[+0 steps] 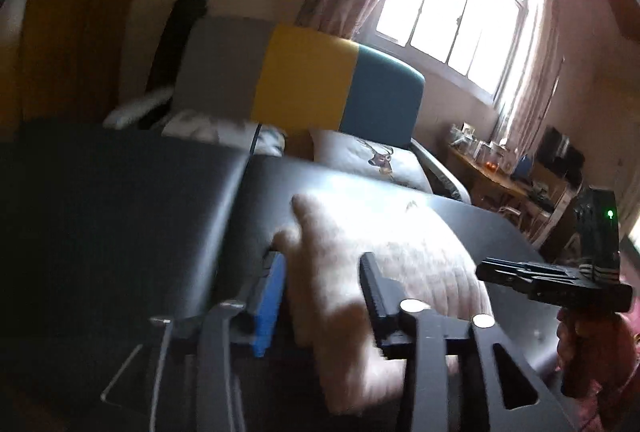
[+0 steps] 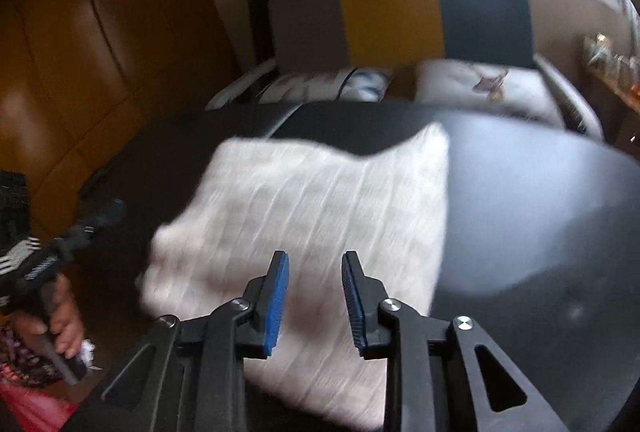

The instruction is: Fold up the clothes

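A folded white ribbed garment (image 2: 316, 216) lies on a black table (image 2: 540, 200); it also shows in the left wrist view (image 1: 384, 260). My left gripper (image 1: 320, 292) is open, its fingers either side of the garment's near left edge, just above it. My right gripper (image 2: 316, 292) is open and empty, hovering over the garment's near edge. The right gripper also shows at the right of the left wrist view (image 1: 552, 280), and the left gripper at the left of the right wrist view (image 2: 80, 232). Both views are motion-blurred.
The black table (image 1: 120, 192) has a seam down its middle. Behind it stand a bed with white pillows (image 1: 360, 156) and a grey, yellow and teal headboard (image 1: 304, 80). A wooden wardrobe (image 2: 80, 72) is at left, a cluttered desk (image 1: 500, 168) under the window at right.
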Motion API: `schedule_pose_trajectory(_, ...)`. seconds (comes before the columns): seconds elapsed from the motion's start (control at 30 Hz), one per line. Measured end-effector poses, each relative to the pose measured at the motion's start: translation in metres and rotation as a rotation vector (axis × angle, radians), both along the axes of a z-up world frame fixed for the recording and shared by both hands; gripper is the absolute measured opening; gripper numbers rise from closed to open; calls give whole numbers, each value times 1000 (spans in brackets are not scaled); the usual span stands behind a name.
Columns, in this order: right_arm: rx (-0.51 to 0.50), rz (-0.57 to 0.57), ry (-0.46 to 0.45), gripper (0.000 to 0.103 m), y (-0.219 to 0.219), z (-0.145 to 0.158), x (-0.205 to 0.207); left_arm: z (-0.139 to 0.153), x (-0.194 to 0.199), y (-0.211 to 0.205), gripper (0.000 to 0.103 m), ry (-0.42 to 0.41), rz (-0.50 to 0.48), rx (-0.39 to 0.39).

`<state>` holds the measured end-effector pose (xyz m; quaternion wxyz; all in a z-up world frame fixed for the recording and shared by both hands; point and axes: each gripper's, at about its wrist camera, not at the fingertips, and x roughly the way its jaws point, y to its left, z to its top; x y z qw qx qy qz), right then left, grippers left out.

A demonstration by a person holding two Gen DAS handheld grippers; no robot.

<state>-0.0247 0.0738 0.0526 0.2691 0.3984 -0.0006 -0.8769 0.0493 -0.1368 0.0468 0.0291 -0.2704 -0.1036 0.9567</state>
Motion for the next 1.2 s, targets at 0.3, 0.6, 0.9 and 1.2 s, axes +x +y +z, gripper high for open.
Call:
schedule_pose_trajectory(0.3, 212, 23, 36, 27, -41, -22, -65, -52, -104, 28, 40, -209, 22, -290)
schedule_pose_trajectory(0.6, 137, -54, -11, 26, -28, -55, -79, -73, -118, 14, 52, -274, 0, -209)
schedule_pose_trajectory(0.9, 152, 9, -29, 23, -11, -50, -38, -23, -58, 7, 50, -128, -29, -140)
schedule_pose_trajectory(1.2, 240, 73, -13, 23, 0, -59, 21, -65, -40, 17, 56, -206, -73, -171)
